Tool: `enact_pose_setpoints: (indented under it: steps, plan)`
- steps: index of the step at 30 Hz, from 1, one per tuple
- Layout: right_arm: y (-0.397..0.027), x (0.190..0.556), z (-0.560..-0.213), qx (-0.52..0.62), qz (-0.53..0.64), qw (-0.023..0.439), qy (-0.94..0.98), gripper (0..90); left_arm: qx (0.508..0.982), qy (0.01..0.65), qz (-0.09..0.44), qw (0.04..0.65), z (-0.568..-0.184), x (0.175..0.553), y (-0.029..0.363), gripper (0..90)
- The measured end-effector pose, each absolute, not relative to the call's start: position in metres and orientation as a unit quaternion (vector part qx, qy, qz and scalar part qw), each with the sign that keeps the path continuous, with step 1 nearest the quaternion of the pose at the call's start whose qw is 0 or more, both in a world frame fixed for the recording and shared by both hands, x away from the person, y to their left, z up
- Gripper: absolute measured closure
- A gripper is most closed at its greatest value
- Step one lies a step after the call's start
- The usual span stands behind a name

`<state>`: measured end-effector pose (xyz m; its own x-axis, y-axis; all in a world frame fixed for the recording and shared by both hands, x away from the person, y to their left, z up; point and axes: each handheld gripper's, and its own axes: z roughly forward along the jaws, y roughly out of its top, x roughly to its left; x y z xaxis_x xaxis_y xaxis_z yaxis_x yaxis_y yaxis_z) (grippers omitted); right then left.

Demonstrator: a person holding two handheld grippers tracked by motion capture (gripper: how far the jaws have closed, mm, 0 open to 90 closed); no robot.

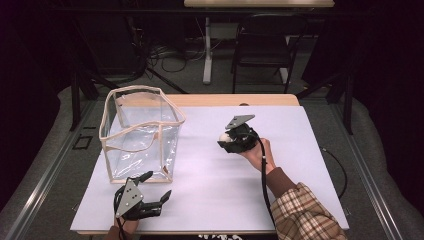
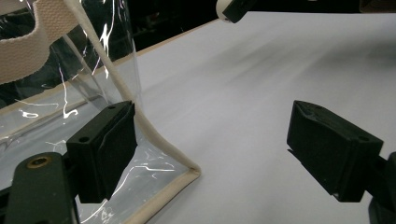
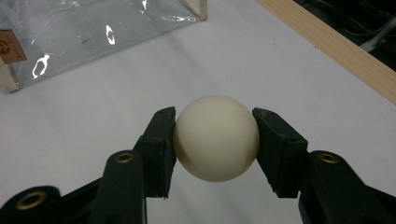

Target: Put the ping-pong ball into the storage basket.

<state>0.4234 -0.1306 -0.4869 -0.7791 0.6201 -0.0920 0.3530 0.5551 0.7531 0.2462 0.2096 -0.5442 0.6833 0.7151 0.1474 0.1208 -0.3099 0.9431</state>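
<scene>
We start at the left, where our left gripper (image 1: 150, 192) sits low over the near edge of the counter (image 1: 210, 190), its fingers (image 2: 105, 144) spread wide apart with nothing between them. In the left gripper view, one finger stands right against the near corner of the clear bag (image 1: 142, 132), beside the cream piping that runs down that corner and along the bottom edge; we cannot tell whether the pad actually touches the plastic. The other finger (image 2: 334, 149) hangs over bare white counter, well apart from the bag. The bag stands upright and open-topped just beyond these fingers, its cream strap (image 2: 23, 51) showing at the upper left of that view.

Moving right, our right gripper (image 1: 226, 142) is held above the middle of the counter, well apart from the bag. Its fingers (image 3: 161, 149) are clamped on the cream ball (image 3: 215, 137), one pad pressing each side, so the ball sits squarely between the fingertips and clear of the counter. In the right gripper view the bag lies beyond the fingers, up and to the left, and the wooden edge (image 3: 336, 51) of the counter runs past on the upper right. In the high view a plaid sleeve (image 1: 305, 215) comes in from the bottom right behind this gripper.
</scene>
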Motion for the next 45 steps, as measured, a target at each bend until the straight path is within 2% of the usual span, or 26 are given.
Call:
enact_pose_setpoints:
  steps: [45]
  plan:
    - [-0.14,0.416,-0.445,0.274,0.415,0.219,0.839,50.8,0.757,0.275,0.287,0.519,-0.544,0.246,0.21,15.8]
